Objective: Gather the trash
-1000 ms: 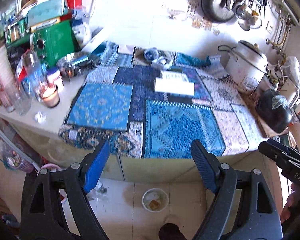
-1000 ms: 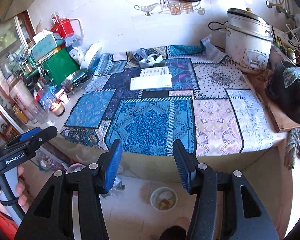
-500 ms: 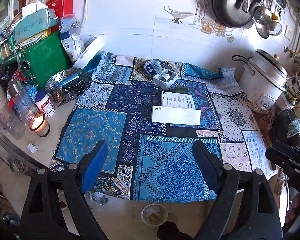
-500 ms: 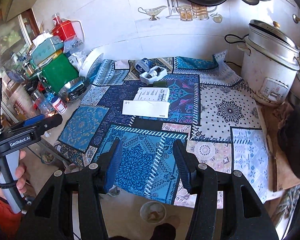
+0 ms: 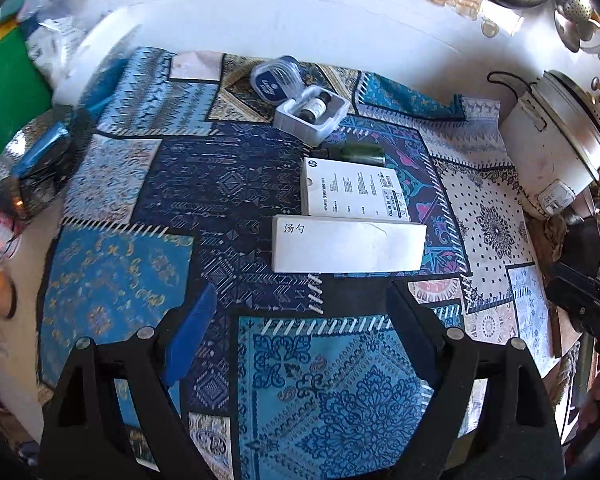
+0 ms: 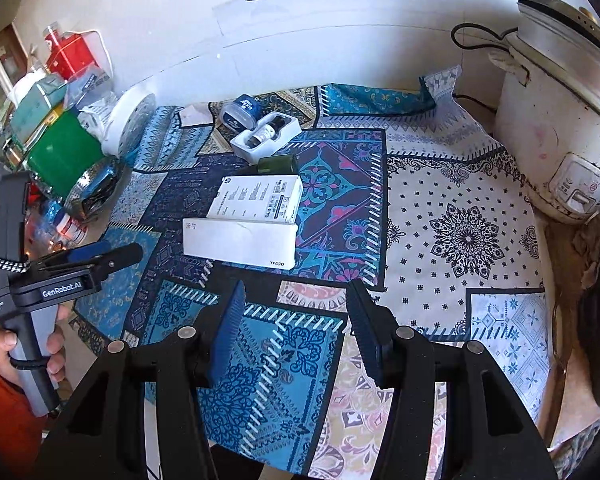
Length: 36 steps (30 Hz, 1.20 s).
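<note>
Left wrist view: two white boxes on patterned cloth, both grippers empty over its near edge.
Counted on the tablecloth point(image 5: 112, 280): two flat white boxes touching, plain box point(image 5: 348, 249) at 6 o'clock of printed box point(image 5: 354, 194); one dark green bottle point(image 5: 356, 153) at 12 o'clock; one white tray point(image 5: 311, 114) with a small bottle; one blue-lidded jar point(image 5: 274, 79). Seen only in right wrist view: hand point(image 6: 24, 364) gripping the left gripper's handle, and a red box point(image 6: 74, 54). Left gripper point(image 5: 300, 344) spread wide, touching nothing. Right gripper point(image 6: 294, 330) about half apart, nothing between.
</note>
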Tool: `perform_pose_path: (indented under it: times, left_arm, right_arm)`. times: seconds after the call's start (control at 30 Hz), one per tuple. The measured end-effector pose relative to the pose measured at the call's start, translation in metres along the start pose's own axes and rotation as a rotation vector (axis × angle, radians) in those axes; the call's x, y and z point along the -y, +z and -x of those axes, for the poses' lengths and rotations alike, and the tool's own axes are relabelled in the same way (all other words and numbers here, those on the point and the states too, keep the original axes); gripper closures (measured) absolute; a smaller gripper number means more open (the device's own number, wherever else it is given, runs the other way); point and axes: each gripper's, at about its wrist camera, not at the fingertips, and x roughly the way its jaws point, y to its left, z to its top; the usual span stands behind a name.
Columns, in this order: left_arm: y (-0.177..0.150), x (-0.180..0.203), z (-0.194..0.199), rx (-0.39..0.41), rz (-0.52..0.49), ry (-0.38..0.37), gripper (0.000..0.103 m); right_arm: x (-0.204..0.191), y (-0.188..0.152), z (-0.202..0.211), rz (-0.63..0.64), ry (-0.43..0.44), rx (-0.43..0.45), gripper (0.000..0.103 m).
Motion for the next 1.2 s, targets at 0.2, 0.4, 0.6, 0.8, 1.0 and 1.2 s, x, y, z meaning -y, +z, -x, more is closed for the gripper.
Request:
perform_pose_path:
  times: [0.2,0.4,0.6,0.8,1.0,1.2]
  left_arm:
    - [0.032,-0.009,-0.075,-0.12,-0.133,-0.097,0.017]
    - [0.046,-0.011,-0.121,-0.213,-0.179,-0.225,0.017]
    - [0.037,0.005,-0.116,-0.181,-0.24,-0.227,0.034]
    - [0.017,0.023,-0.096,-0.174,-0.252,-0.285,0.076]
    - [-0.008,0.058,-0.091,-0.2,-0.307,-0.294,0.08]
    - [-0.008,0.098,-0.106,-0.215,-0.337,-0.233,0.074]
  right_arm:
    - [0.001,0.017,-0.032,-0.119,-0.032,-0.05,0.054]
    - [-0.007,0.025,-0.059,-0.132,-0.059,-0.087,0.054]
    - [-0.005,0.024,-0.07,-0.156,-0.06,-0.104,0.054]
    - [0.001,0.021,-0.065,-0.146,-0.061,-0.11,0.054]
    - [0.016,0.016,-0.046,-0.135,-0.069,-0.086,0.054]
    - [0.034,0.003,-0.027,-0.133,-0.091,-0.084,0.054]
